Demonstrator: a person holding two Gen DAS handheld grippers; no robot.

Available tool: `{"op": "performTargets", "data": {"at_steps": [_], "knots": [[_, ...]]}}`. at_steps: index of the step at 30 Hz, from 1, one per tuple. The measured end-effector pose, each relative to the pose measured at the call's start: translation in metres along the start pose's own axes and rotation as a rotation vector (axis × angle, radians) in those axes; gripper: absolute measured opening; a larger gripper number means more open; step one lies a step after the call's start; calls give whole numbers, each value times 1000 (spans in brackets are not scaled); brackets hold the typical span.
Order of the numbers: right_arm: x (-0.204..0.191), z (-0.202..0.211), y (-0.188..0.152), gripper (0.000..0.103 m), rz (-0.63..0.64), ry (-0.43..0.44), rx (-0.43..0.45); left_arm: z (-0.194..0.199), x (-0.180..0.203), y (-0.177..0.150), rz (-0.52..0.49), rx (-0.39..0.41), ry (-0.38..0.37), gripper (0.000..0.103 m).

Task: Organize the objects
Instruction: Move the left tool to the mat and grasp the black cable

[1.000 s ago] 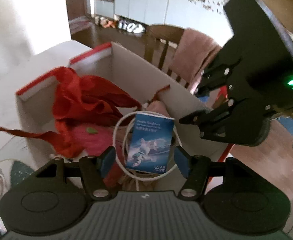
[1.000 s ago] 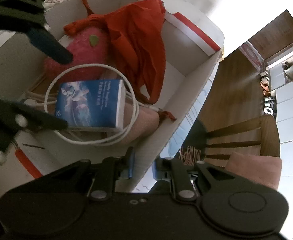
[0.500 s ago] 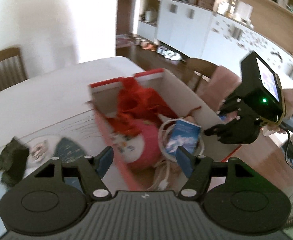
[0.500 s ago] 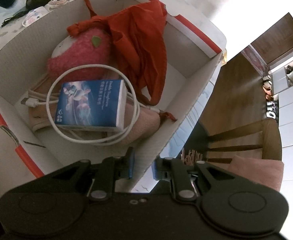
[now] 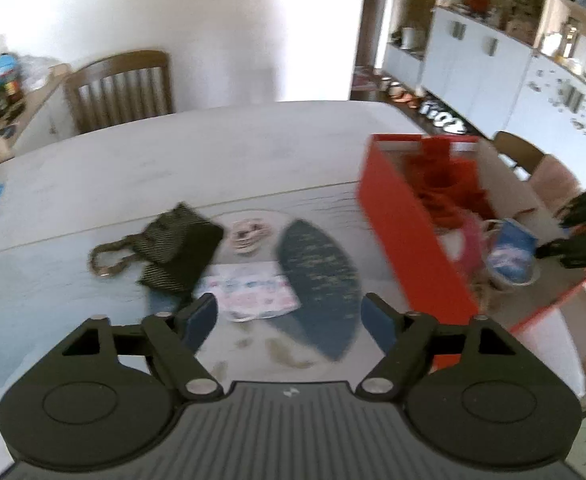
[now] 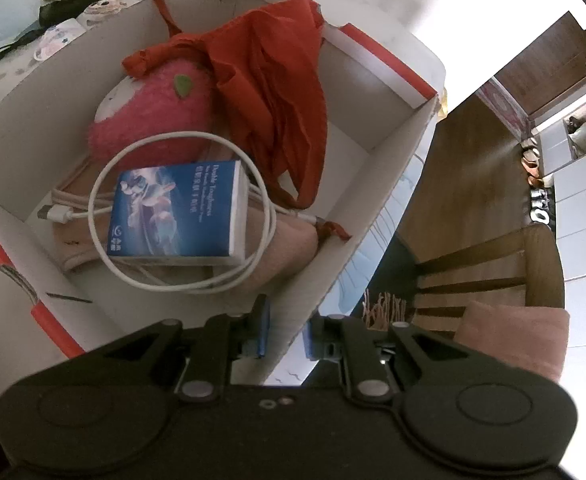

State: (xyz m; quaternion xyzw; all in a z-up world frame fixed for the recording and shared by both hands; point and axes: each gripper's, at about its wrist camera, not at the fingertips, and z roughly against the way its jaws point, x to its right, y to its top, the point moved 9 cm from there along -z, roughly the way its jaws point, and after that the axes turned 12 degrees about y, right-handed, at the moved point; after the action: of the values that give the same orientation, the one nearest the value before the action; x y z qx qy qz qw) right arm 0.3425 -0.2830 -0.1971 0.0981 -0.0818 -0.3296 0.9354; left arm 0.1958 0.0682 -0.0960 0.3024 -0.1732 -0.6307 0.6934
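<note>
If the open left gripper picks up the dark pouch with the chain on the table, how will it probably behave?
The dark pouch looks like soft, creased fabric lying flat, so it would probably sag and fold in the grip. Its chain loop lies loose beside it and would likely dangle. It seems thin, so probably light; the blur hides details.

Left black two-finger gripper with blue pads [image 5: 289, 318]: pitched downward, jaws spread wide and have just been opening further; nothing sits between the pads. Its body fills the frame from 4 to 8 o'clock in its own view.

Right black two-finger gripper with blue pads [image 6: 286, 336]: pitched steeply downward, jaws drawn close together, pads pressing either side of the white cardboard wall of the red-edged box [image 6: 333, 264]. In the left wrist view its fingers show at 3 o'clock [image 5: 573, 240], blurred.
</note>
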Motion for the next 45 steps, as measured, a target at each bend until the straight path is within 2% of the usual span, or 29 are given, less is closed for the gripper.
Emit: {"op": "performTargets", "data": {"at_steps": [3,6,12,20,23,24,28,36,41,42,45], "knots": [[0,-1,2,15,-16,-6,-7,-12,-18,-4,-1,-7,22,90],[1,-2,4,15,-35,-14,-10,-30,-28,-9,-28,-20,46,99],[1,-4,9,15,-62,-29,-21,-74,-41,-29,-73,-77,64,100],[1,-7,13,16,-83,-41,-34,-119,-73,-43,-26,-147,114,99],[1,-8,15,16,-87,-42,-38,-129,-78,-48,-10,-173,99,98],[1,-8,16,16,-89,-42,-39,-131,-79,-49,-8,-176,96,94],[1,-9,17,16,-94,-44,-40,-136,-77,-51,-20,-197,87,62],[2,-10,15,16,-97,-44,-39,-138,-72,-49,-43,-205,72,37],[2,-9,15,16,-93,-46,-38,-139,-74,-49,0,-234,78,25],[2,-9,15,16,-93,-46,-38,-139,-74,-48,4,-243,76,16],[1,-9,15,16,-88,-49,-36,-137,-72,-49,5,-259,74,12]]}}
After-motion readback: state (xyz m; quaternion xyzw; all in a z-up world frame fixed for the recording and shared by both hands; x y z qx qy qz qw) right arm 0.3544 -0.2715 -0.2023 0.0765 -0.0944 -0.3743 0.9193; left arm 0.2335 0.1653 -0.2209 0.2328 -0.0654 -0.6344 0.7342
